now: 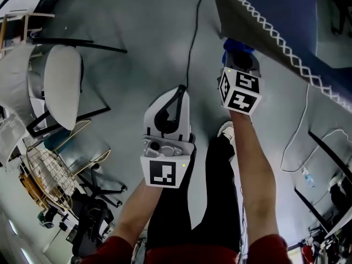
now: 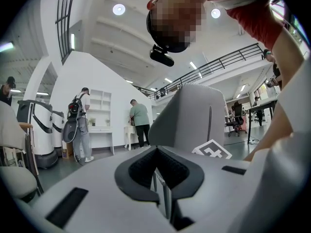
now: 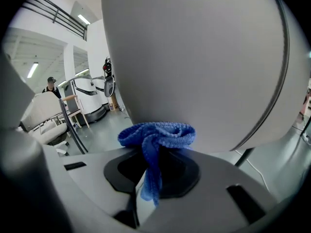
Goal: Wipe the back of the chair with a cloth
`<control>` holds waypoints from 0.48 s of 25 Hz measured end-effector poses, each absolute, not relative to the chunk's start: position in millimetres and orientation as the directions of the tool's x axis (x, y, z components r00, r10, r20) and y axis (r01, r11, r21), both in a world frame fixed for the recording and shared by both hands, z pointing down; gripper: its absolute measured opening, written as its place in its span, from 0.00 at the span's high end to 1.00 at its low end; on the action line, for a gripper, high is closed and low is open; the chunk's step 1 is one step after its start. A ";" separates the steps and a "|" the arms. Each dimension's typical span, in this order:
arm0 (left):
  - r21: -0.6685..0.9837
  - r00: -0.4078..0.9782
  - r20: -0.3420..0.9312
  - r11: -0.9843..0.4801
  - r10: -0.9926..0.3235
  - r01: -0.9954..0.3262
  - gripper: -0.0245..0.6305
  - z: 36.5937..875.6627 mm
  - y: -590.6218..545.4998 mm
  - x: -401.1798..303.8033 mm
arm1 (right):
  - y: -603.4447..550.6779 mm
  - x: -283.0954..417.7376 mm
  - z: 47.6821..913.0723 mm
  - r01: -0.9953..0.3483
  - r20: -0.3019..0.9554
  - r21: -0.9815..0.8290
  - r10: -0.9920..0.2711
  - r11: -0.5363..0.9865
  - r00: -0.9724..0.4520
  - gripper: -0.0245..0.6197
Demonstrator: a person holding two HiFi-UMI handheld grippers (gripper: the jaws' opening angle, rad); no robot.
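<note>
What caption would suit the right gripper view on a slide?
Right gripper holds a bunched blue cloth up at the pale grey chair back, ready to wipe.

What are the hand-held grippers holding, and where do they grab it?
The right hand-held gripper pinches the blue cloth at a bunched fold. The left hand-held gripper, jaws shut, holds nothing.

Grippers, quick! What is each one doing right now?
Left gripper: fingers closed, nothing between them.
Right gripper: fingers closed on the blue cloth, which is against the grey chair back.
</note>
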State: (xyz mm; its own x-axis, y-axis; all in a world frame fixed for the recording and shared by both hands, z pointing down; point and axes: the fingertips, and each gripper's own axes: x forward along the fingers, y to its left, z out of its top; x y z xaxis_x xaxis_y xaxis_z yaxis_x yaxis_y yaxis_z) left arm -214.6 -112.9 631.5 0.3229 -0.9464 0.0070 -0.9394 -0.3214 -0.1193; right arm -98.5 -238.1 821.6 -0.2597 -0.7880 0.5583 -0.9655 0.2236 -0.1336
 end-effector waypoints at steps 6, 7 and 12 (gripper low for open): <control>-0.119 0.330 -0.016 -0.326 -0.944 -0.938 0.94 590.5 -112.5 -206.2 | -223.3 -92.9 757.9 -0.963 0.541 -0.114 -0.798 0.243 -0.266 0.86; -0.120 0.333 -0.019 -0.328 -0.943 -0.937 0.94 582.9 -111.6 -204.3 | -220.0 -92.1 746.2 -0.963 0.538 -0.114 -0.800 0.245 -0.267 0.86; -0.126 0.344 -0.038 -0.337 -0.938 -0.933 0.94 542.2 -106.6 -196.5 | -206.6 -88.8 689.2 -0.960 0.533 -0.119 -0.800 0.252 -0.276 0.86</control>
